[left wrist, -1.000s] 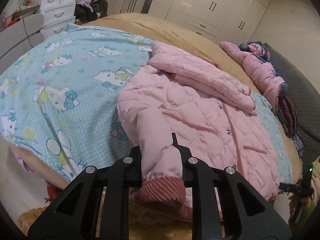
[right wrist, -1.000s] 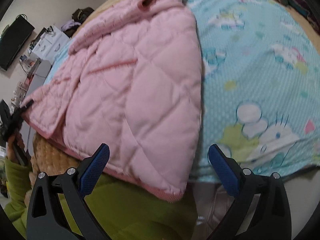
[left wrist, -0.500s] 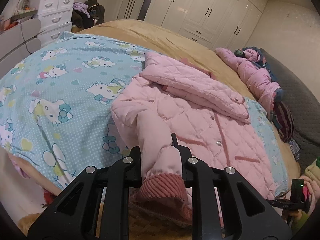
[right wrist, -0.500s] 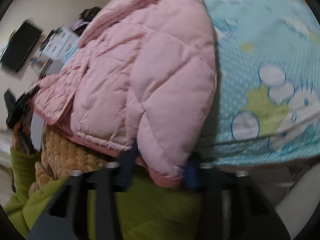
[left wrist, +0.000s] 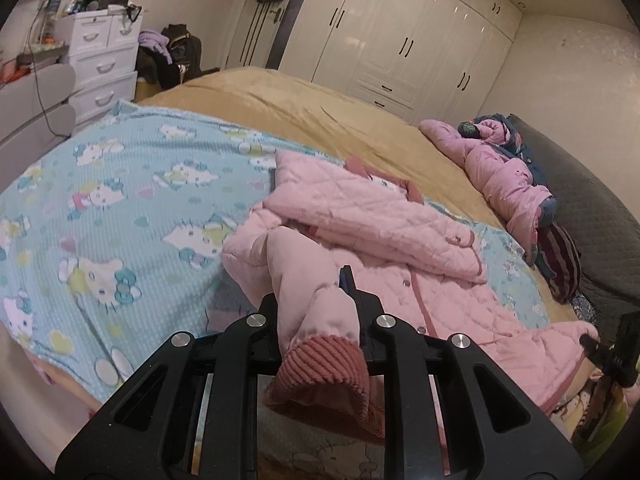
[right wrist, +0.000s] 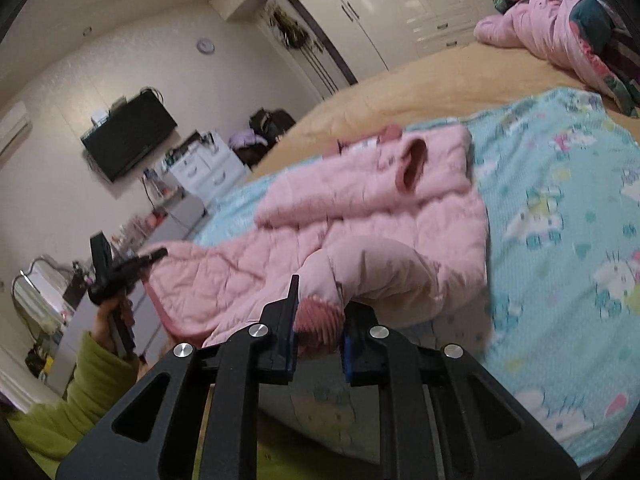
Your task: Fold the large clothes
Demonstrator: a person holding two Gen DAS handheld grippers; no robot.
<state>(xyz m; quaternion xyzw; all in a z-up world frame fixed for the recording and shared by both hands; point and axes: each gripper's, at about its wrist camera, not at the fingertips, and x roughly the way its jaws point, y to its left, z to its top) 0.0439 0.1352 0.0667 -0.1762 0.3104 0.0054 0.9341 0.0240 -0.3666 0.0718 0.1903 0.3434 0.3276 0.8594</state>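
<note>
A pink quilted jacket (left wrist: 400, 240) lies on a blue Hello Kitty blanket (left wrist: 120, 208) on the bed, one sleeve folded across its chest. My left gripper (left wrist: 316, 304) is shut on the jacket's near sleeve end, whose ribbed dark-pink cuff (left wrist: 324, 372) hangs between the fingers. My right gripper (right wrist: 318, 316) is shut on the jacket's bottom corner, with its dark-pink hem (right wrist: 320, 328) bunched between the blue pads. The jacket (right wrist: 380, 216) stretches away from it. Each gripper shows small in the other's view, the left one (right wrist: 120, 272) and the right one (left wrist: 616, 352).
A tan bedspread (left wrist: 320, 116) covers the far bed. Another pink jacket and dark clothes (left wrist: 504, 168) lie piled at the far right. White drawers (left wrist: 100, 64) stand at the left, white wardrobes (left wrist: 400, 40) behind. My green sleeve (right wrist: 92, 392) is at lower left.
My right gripper closed on the jacket's bottom corner and lifted it off the bed edge. My left gripper raised the sleeve cuff higher and towards the jacket's body.
</note>
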